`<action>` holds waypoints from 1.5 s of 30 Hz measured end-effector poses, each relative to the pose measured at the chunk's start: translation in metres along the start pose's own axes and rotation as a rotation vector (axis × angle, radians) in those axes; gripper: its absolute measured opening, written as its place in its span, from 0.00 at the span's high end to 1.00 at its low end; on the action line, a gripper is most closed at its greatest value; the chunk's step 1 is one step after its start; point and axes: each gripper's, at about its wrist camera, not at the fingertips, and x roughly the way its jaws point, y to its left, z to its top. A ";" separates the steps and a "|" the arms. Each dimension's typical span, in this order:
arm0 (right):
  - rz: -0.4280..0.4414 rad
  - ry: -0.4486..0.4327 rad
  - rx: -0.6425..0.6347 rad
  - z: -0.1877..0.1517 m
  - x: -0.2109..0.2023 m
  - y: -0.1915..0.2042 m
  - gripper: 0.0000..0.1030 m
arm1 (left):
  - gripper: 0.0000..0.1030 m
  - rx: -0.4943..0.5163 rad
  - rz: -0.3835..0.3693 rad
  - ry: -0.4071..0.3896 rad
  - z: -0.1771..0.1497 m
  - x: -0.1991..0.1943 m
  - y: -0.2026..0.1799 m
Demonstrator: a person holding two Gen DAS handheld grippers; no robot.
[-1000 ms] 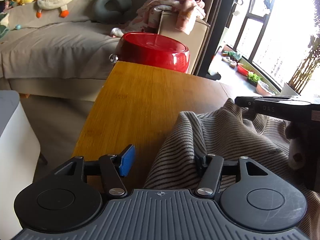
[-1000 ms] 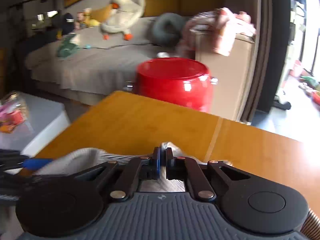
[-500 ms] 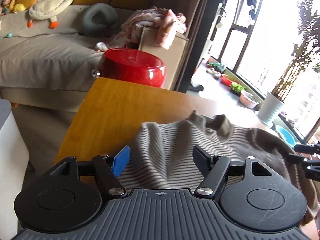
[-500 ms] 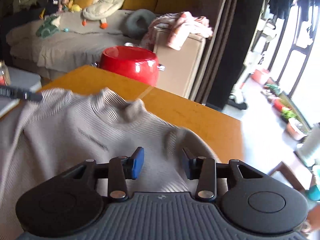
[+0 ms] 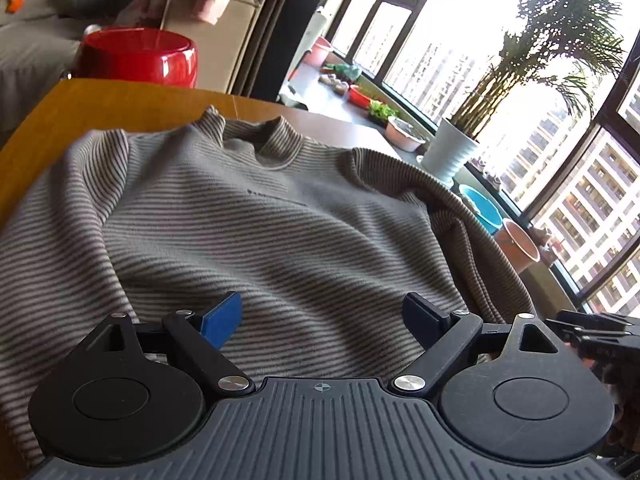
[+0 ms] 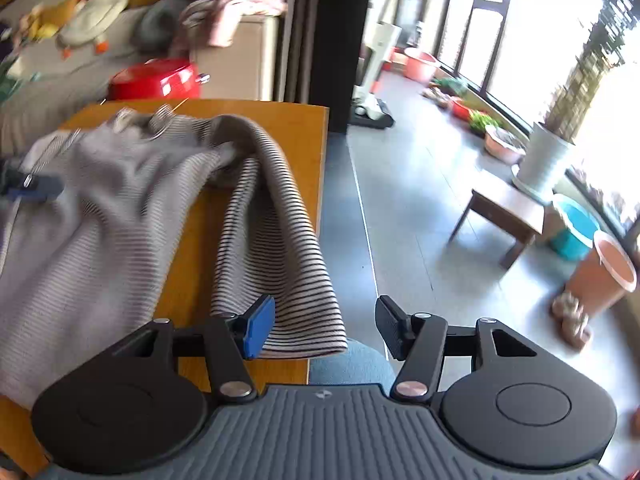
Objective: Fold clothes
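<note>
Since the earlier frames the sweater point(image 5: 256, 216) has been spread flat on the table point(image 6: 192, 264), both claws opening and now empty, its sleeve point(image 6: 272, 240) running lengthwise just before the right claw point(image 6: 325, 328), nearer than the left claw point(image 5: 322, 316).

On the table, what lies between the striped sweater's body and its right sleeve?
In the right wrist view, a bare strip of wooden table separates the striped sweater body from the sleeve.

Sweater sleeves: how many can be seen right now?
1. One sleeve lies along the table's right edge, its cuff near the right tool. The other may be hidden under the sweater.
</note>
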 end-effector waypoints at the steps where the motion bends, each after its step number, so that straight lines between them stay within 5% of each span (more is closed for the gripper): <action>1: 0.034 0.028 0.057 -0.003 0.009 -0.009 0.45 | 0.09 -0.005 -0.002 0.008 -0.004 0.001 0.000; 5: 0.147 0.059 0.135 0.000 0.016 -0.022 0.92 | 0.08 0.001 0.000 0.001 -0.015 -0.002 0.005; 10: 0.079 -0.197 0.025 0.079 -0.042 -0.015 0.93 | 0.07 0.013 -0.006 -0.001 -0.016 -0.003 0.005; 14: 0.166 -0.395 -0.047 0.162 -0.077 0.020 0.93 | 0.06 0.020 -0.008 -0.004 -0.016 -0.003 0.004; 20: 0.363 -0.380 -0.176 0.211 -0.035 0.128 0.93 | 0.04 0.029 -0.027 0.001 -0.017 -0.005 0.006; 24: 0.439 -0.276 -0.228 0.210 0.025 0.204 0.93 | 0.04 0.025 -0.051 0.011 -0.019 -0.009 0.009; 29: 0.461 -0.192 -0.252 0.197 0.077 0.251 0.92 | 0.03 0.024 -0.079 0.023 -0.021 -0.014 0.013; 31: 0.481 -0.177 -0.224 0.196 0.089 0.252 0.88 | 0.03 0.022 -0.089 0.024 -0.021 -0.016 0.015; 34: 0.485 -0.177 -0.198 0.189 0.094 0.245 0.64 | 0.03 0.014 -0.096 0.022 -0.022 -0.016 0.018; 38: 0.418 -0.151 -0.174 0.171 0.098 0.218 0.64 | 0.03 0.004 -0.102 0.014 -0.022 -0.016 0.019; 43: 0.298 0.044 -0.090 0.122 0.147 0.172 0.65 | 0.03 -0.021 -0.089 -0.016 -0.011 -0.024 0.023; 45: 0.309 -0.007 -0.100 0.110 0.136 0.165 0.66 | 0.03 -0.022 -0.064 -0.043 -0.004 -0.035 0.027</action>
